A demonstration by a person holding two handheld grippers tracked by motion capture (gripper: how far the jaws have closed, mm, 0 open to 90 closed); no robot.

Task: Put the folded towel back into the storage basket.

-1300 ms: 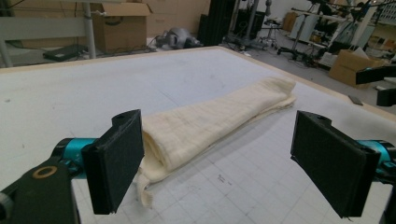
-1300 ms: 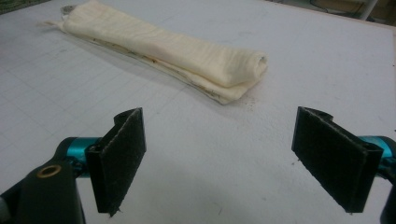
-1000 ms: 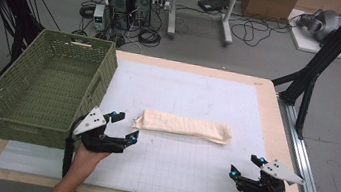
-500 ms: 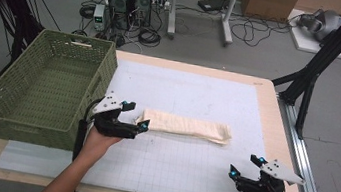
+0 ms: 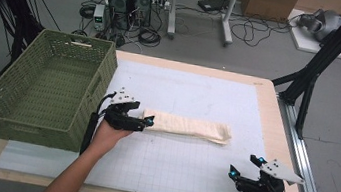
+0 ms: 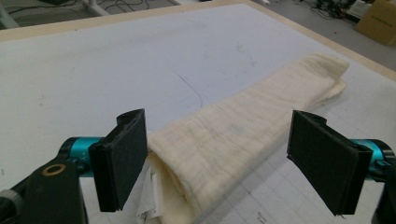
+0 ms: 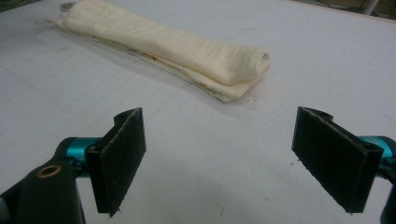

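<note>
Straddling the near end of the folded cloth (image 5: 187,126) mid-mat, left gripper (image 5: 144,121) is gaping wide; right gripper (image 5: 245,168) is idling spread at 5 o'clock. Closing shallow risks pinching only the top layer, unrolling it.

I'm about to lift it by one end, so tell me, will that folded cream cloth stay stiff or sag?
The folded cloth looks soft and thin, so it will probably sag and may unfold. The open left gripper straddles its near end; it seems light.
</note>
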